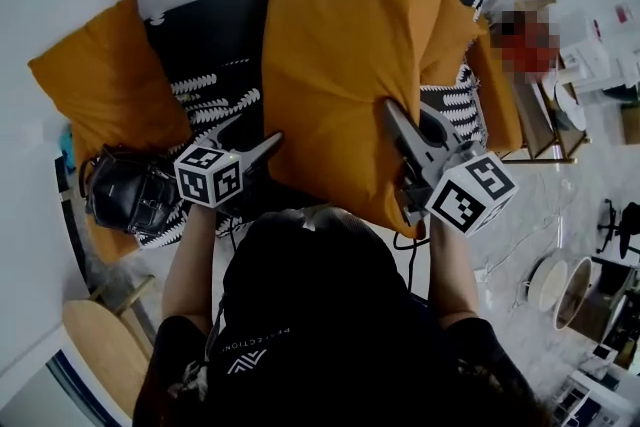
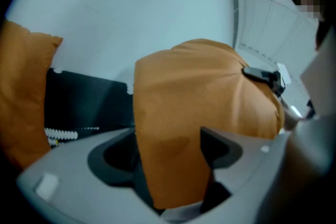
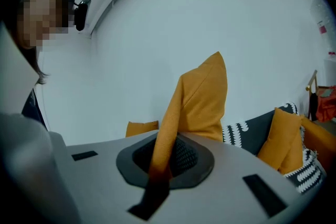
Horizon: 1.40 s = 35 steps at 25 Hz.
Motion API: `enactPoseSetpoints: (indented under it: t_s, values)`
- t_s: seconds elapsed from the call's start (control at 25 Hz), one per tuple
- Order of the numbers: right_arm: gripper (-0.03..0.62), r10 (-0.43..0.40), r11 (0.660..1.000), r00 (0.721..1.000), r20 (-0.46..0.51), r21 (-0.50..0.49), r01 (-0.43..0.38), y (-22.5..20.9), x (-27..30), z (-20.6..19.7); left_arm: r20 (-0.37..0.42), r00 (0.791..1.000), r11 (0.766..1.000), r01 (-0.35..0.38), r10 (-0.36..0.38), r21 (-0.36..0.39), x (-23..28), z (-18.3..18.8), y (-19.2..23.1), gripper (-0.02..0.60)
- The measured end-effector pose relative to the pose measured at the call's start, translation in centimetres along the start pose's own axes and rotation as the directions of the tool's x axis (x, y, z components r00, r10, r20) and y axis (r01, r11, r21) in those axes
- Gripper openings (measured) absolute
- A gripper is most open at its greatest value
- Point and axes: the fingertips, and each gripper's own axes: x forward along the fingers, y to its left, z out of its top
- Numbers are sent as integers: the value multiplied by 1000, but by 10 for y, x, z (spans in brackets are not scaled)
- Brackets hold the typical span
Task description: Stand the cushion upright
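Observation:
A big orange cushion [image 1: 350, 45] stands on the sofa and leans back on the white wall. My right gripper [image 1: 392, 110] is shut on its right edge; in the right gripper view a fold of the orange cushion [image 3: 202, 97] runs down between the shut gripper's [image 3: 165, 157] pads. My left gripper [image 1: 250, 137] is at the cushion's lower left side. Seen from the left gripper view, this gripper [image 2: 168, 149] stands wide open with a corner of the cushion [image 2: 199, 97] between the spread jaws, not pinched.
The sofa has a black throw [image 1: 210, 45] with white patterns. A second orange cushion [image 1: 110, 85] lies at the left, a black bag [image 1: 130, 190] below it. More orange cushions [image 1: 490, 85] sit at the right, beside a gold-framed side table [image 1: 545, 130]. A wooden stool [image 1: 100, 345] stands at bottom left.

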Motion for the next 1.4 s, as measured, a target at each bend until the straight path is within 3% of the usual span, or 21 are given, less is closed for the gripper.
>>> enactPoseSetpoints:
  t_s: [0.12, 0.28, 0.52, 0.76, 0.96, 1.12, 1.4]
  values:
    - [12, 54, 998, 999, -3, -28, -54, 14, 8, 5, 20, 1000, 999, 7, -6, -39, -8, -1, 3, 395]
    - [12, 134, 989, 991, -10, -65, -134, 31, 13, 11, 36, 999, 999, 18, -17, -35, -14, 1, 0, 403]
    - [12, 243, 965, 970, -8, -102, -243, 52, 12, 21, 75, 989, 986, 131, -124, -100, -15, -2, -5, 403]
    - [12, 282, 952, 959, 3, -121, -280, 59, 10, 25, 114, 981, 984, 164, -155, -73, -13, 5, -10, 373]
    - [11, 278, 950, 960, -2, -145, -276, 59, 8, 26, 128, 980, 986, 159, -150, -58, -5, 8, -15, 261]
    - [11, 272, 952, 962, 7, -150, -268, 57, 6, 27, 168, 982, 992, 103, -90, -72, -6, 14, -7, 65]
    - [11, 249, 959, 968, 26, -143, -243, 50, 8, 26, 154, 988, 1000, -14, 17, -19, -6, 20, -4, 8]
